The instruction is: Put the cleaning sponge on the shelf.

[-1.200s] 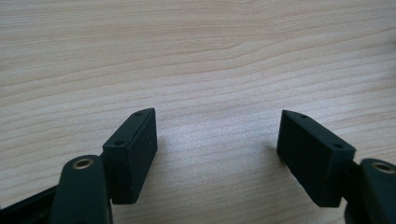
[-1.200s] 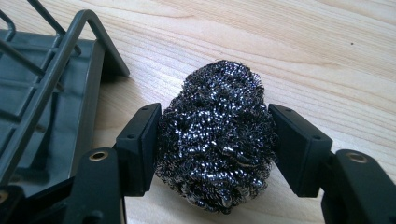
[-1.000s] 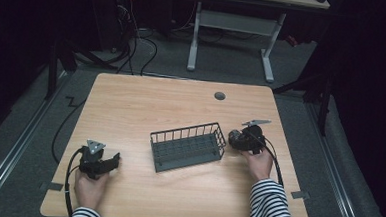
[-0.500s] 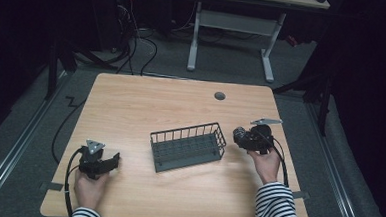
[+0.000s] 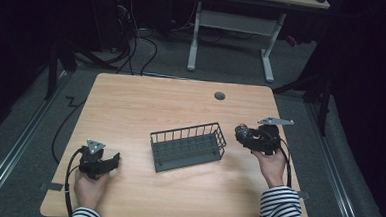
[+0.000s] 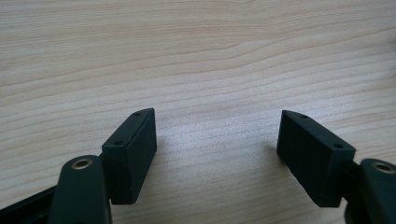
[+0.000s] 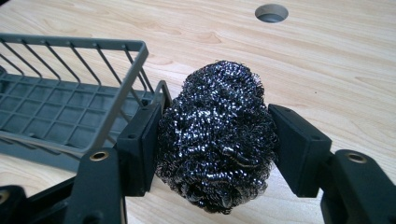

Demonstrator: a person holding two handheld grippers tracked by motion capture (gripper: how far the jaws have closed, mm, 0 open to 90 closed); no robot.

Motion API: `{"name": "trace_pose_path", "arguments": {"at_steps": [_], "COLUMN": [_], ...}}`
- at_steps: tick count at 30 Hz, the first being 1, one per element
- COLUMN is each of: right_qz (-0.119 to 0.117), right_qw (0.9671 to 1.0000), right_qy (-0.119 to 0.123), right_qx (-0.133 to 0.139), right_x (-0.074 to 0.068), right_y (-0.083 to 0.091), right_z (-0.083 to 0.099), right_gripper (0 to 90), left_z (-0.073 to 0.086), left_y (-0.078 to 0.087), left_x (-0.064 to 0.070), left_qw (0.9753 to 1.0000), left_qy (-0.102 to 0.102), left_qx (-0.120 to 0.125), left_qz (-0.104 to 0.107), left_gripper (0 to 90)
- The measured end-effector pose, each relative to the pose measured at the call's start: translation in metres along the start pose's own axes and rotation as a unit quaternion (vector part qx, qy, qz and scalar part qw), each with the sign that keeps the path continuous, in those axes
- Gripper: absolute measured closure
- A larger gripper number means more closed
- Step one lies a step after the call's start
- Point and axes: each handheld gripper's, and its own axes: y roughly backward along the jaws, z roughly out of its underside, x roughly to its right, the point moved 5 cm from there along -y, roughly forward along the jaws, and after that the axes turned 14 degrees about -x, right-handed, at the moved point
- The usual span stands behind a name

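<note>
— Wood grain under the left gripper [image 5: 112,160]: its fingers [image 6: 133,149] stand spread wide over bare tabletop [image 5: 131,110], holding and touching nothing.

— And the middle?

— A grey wire basket [image 5: 188,146], seemingly empty, though its floor is dim from above.

— Right side?

— The right gripper [image 5: 243,133] hovers just beside the basket's right end. Its fingers [image 7: 140,144] pinch a steel wool scourer [image 7: 217,135] across its middle.

— How will it handle?

— Light and springy, I'd judge. It squashes rather than slips, and strands may snag on the wire. Gripping across the belly, as now, seems soundest.
</note>
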Motion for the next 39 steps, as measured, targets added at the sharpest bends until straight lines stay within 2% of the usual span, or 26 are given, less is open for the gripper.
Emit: {"name": "trace_pose_path", "arguments": {"at_steps": [5, 10, 18, 21, 31, 39], "right_qz": [-0.006, -0.012, -0.028, -0.045, -0.059, -0.06], "right_qw": [0.9999, 0.9995, 0.9977, 0.9963, 0.9919, 0.9897], "right_qy": [0.006, 0.023, 0.054, 0.065, 0.112, 0.13], "right_qx": [0.012, 0.018, 0.028, 0.034, 0.013, -0.011], "right_x": [-0.006, -0.017, -0.041, -0.052, -0.089, -0.109], "right_y": [0.011, 0.018, 0.022, 0.021, 0.0, -0.024], "right_z": [-0.002, -0.007, -0.018, -0.021, -0.033, -0.039], "right_gripper": [38.4, 38.4, 38.4, 38.4, 38.2, 38.0], "left_z": [0.0, 0.0, 0.0, 0.0, 0.0, 0.0], "left_y": [0.0, 0.0, 0.0, 0.0, 0.0, 0.0], "left_x": [0.0, 0.0, 0.0, 0.0, 0.0, -0.001], "left_qw": [1.0, 1.0, 1.0, 1.0, 1.0, 1.0], "left_qy": [-0.001, -0.001, 0.0, 0.0, 0.002, 0.004], "left_qx": [-0.001, -0.001, 0.0, 0.0, 0.002, 0.002], "left_qz": [0.0, 0.0, 0.0, 0.001, 0.002, 0.005], "left_gripper": [29.1, 29.0, 28.9, 28.9, 28.8, 28.8]}}
